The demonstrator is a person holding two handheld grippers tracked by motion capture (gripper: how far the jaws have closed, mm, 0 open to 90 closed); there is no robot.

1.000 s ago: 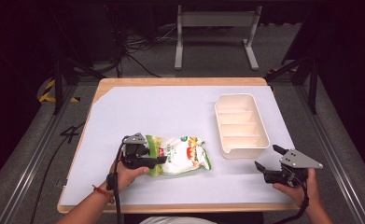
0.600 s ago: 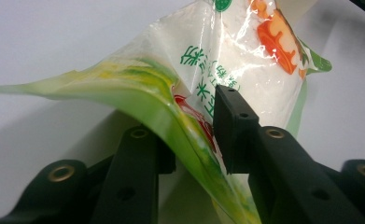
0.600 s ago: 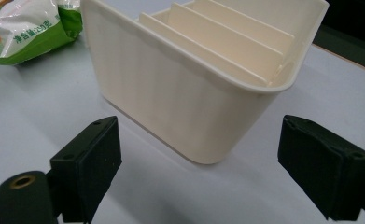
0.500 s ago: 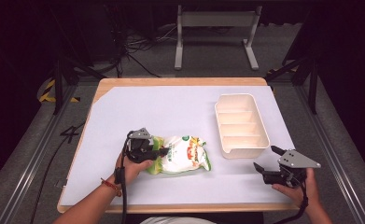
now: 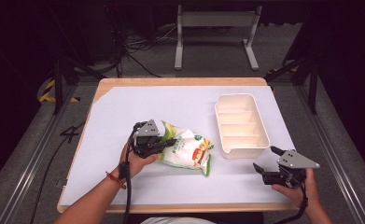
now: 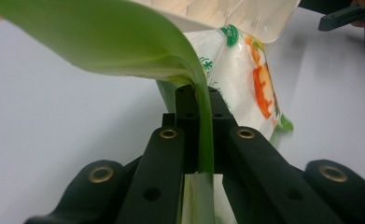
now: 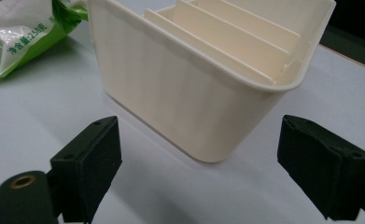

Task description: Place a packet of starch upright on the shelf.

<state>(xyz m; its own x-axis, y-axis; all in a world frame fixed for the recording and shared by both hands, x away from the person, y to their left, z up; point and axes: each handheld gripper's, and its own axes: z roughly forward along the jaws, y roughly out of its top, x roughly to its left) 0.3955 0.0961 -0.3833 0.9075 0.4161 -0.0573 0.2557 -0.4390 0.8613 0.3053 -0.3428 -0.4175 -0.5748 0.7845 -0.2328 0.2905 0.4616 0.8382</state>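
A: Left hand-held gripper (image 5: 167, 141)?
B: Pinching the green edge of the snack bag (image 5: 188, 150), jaws pressed on the film. The bag lies toward the tabletop's (image 5: 124, 112) near edge, about midway along it.

A: Right hand-held gripper (image 5: 268, 161)?
B: Jaws spread wide, nothing between them. It hovers by the near right corner, facing the cream divided tray (image 5: 241, 125).

A: Tray position?
B: Right side of the tabletop, just beside the bag, apart from it.

I see two black grippers with brass screws (image 6: 168, 134). Each one has a grey three-cornered plate (image 5: 297, 159) on top and a black cable (image 5: 125, 186). A red band (image 5: 115, 179) sits on the left wrist.
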